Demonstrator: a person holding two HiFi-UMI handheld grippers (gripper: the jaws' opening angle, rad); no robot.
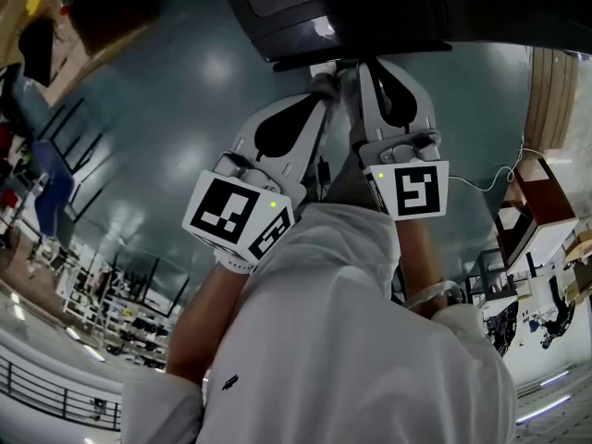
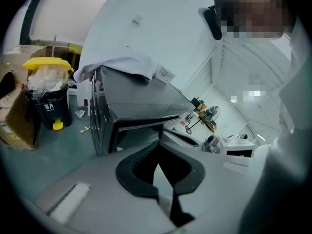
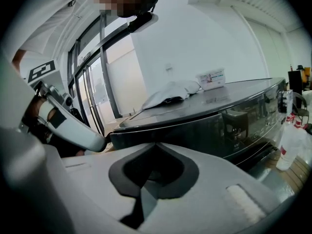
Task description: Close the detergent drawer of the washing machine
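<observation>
Head view: left gripper (image 1: 326,83), right gripper (image 1: 351,70) near washing machine (image 1: 277,7) edge

Washing machine (image 3: 204,116): dark grey, glossy front, flat top, upright on the floor. Detergent drawer: at the upper front, outline not resolved; open or closed undetermined.

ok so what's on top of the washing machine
A crumpled white cloth and a small printed card sit on the dark top of the washing machine. Anything under the cloth is hidden; the card's print is too small to read.
</observation>
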